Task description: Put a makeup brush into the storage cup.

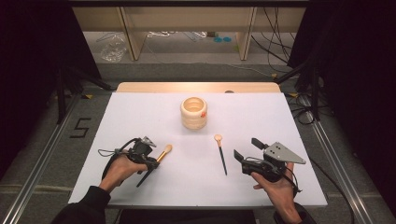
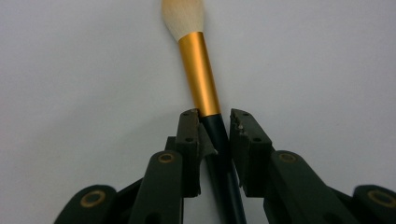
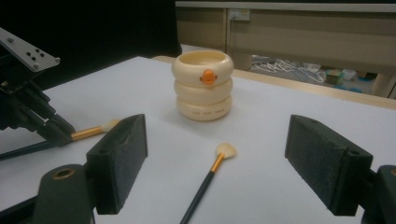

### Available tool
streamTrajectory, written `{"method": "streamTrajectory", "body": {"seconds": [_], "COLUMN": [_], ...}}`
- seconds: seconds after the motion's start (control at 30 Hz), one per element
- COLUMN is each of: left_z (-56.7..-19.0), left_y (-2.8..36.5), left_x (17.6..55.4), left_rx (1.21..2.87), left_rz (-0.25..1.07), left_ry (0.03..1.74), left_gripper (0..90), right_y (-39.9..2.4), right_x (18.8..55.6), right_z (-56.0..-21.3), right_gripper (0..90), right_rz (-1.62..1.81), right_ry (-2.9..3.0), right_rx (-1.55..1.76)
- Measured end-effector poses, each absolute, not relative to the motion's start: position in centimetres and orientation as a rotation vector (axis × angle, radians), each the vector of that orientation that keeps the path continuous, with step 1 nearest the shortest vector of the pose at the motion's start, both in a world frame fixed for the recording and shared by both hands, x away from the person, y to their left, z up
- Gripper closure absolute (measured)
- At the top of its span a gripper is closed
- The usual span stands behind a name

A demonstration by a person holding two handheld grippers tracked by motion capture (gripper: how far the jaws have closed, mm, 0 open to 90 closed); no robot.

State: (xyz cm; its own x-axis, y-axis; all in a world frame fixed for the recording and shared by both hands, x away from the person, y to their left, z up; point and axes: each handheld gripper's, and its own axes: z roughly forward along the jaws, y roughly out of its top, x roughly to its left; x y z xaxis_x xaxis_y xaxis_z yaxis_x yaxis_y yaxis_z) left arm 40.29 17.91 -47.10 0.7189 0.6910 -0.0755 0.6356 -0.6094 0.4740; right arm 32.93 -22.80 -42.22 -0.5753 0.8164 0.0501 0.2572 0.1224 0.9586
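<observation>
I had the left gripper [image 1: 152,164] low at the near left of the white table [image 1: 140,116], its jaws drawn narrow around the round brush [image 1: 159,158]. In the left gripper view the pads [image 2: 189,140] sat against the dark handle just behind the gold ferrule; the left pad looked to be touching, the right nearly so, and I judged the hold light. That brush lay flat, its bristle head pointing toward the table's middle.

The main risk, as I read it, was slip: the handle was thin, smooth and round, so it could roll or pivot between the flat pads on lifting, letting the heavier head droop. A grip so near the ferrule could also swing the long tail against the table.

The right gripper [image 1: 248,150] rested at the near right, jaws wide and empty, their pads [image 3: 121,158] rough and foam-like.

Between the two grippers, a little farther off, lay the fan brush [image 1: 221,154]: a slim black handle, a short gold collar, a flat pale tuft.

Farthest, at the table's middle, stood the cream holder [image 1: 194,112], shaped like three stacked rings, glossy, with an orange beak-like knob. Its narrow mouth could catch a tilted brush, and a knock could tip it.
</observation>
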Motion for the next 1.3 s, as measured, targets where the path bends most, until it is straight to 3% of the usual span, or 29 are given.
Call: {"method": "streamTrajectory", "body": {"seconds": [1.3], "left_z": [-46.2], "left_y": [15.9], "left_x": [42.6], "left_rx": [2.727], "left_rz": [0.051], "left_ry": [0.880], "left_gripper": [78.1], "right_y": [-22.8], "right_x": [33.2], "right_z": [-42.3], "right_gripper": [23.2], "right_rz": [1.466], "right_ry": [1.905], "right_rx": [0.988]}}
